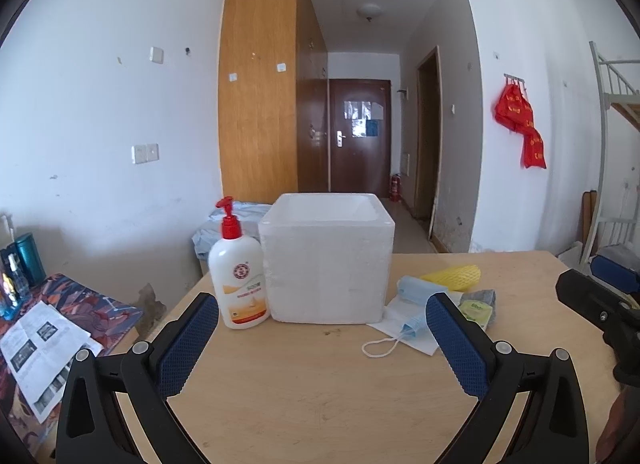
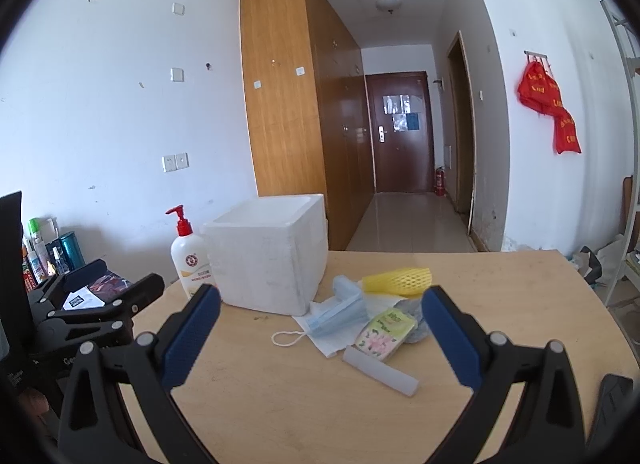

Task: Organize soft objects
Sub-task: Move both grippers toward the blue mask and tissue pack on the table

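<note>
Both tongs hang open over the near table (image 2: 500,304), nothing in either: left tongs (image 1: 322,338) point at the foam box, right tongs (image 2: 320,334) at the soft pile. No sorting done yet, as far as can be judged.

Soft items lie in a heap just right of the white styrofoam box (image 2: 268,264), which is open-topped w/ thick walls and a grainy face. The heap:
- blue face masks (image 2: 340,314), pleated, thin, on a white paper/wrapper; one white ear loop (image 2: 286,338) trails toward the near side
- yellow foam net sleeve (image 2: 400,280), mesh, tubular, farthest back
- tissue pack (image 2: 384,332), glossy film w/ floral print, leaning on something grey and fuzzy, too hidden to name
- white foam strip (image 2: 380,370), long, blocky, nearest to the tongs

Risks, as a judgement:
- masks overlap, so one pinch may lift several, or drag the paper along
- ear loop could snag a tong tip and pull the stack off
- net sleeve and strip are very light and squashy; hard closing crushes them, soft closing lets them slip
- box is light too; a bump may shove it into the lotion pump bottle (image 1: 240,276), tall, smooth white plastic w/ red pump, touching or nearly touching the box's left side, and tip it
- glossy pack may slide rather than seat between the ribbed blue pads (image 2: 452,340)
</note>
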{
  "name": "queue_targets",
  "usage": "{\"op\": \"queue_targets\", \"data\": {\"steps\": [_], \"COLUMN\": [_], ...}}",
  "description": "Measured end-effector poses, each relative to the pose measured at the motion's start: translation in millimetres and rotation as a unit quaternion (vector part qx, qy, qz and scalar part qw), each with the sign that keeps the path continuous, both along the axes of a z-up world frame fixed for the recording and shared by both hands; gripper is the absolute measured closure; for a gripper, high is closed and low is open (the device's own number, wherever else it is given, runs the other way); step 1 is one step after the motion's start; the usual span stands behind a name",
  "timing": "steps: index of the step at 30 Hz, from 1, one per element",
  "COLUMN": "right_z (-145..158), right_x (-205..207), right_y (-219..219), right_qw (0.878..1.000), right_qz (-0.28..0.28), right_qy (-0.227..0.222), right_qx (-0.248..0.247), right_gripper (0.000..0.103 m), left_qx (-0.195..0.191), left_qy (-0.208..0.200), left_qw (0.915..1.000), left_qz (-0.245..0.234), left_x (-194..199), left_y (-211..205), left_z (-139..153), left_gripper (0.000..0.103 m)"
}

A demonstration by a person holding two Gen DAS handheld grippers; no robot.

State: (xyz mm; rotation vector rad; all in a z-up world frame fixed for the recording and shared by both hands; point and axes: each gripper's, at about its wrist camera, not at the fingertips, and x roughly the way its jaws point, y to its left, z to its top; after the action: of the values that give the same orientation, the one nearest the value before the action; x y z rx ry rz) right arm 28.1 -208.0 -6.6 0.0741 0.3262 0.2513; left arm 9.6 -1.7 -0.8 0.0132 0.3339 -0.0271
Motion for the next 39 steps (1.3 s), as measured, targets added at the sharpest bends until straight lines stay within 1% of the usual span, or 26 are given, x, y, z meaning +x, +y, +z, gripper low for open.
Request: {"op": "queue_targets", "data": {"steps": [9, 21, 28, 30, 34, 39], "right_z": [-4.9, -14.8, -25.4, -28.6, -39.2, -47.1], "right_x": [24.8, 61.4, 82.6, 87.8, 103.7, 118.2], "right_y": [-12.3, -30.6, -38.6, -40.1, -42.5, -42.9], "right_qw": [1.000, 0.997, 0.994, 0.993, 0.989, 0.986], "right_qz": [-0.012, -0.036, -0.041, -0.038, -0.030, -0.022], "right_qy": [0.025, 0.068, 0.102, 0.110, 0.141, 0.163], "right_qx": [-0.010, -0.021, -0.026, -0.025, -0.030, -0.036], "right_gripper": [0.001, 0.001, 0.001, 0.001, 0.001, 0.001], "left_qx": [0.003, 0.024, 0.026, 0.020, 0.019, 0.023], "left_qy": [0.033, 0.073, 0.108, 0.120, 0.151, 0.171], "left_qw": [0.9990, 0.9945, 0.9886, 0.9863, 0.9810, 0.9771], "left_qz": [-0.031, -0.071, -0.101, -0.111, -0.120, -0.125], "left_x": [29.8, 76.0, 105.8, 112.4, 132.5, 151.0], "left_y": [-15.4, -40.9, -54.7, -57.4, -63.6, -68.4], "left_z": [-6.6, -19.3, -34.5, -39.0, -48.9, -56.8], "left_gripper": [0.000, 0.000, 0.000, 0.000, 0.000, 0.000]}}
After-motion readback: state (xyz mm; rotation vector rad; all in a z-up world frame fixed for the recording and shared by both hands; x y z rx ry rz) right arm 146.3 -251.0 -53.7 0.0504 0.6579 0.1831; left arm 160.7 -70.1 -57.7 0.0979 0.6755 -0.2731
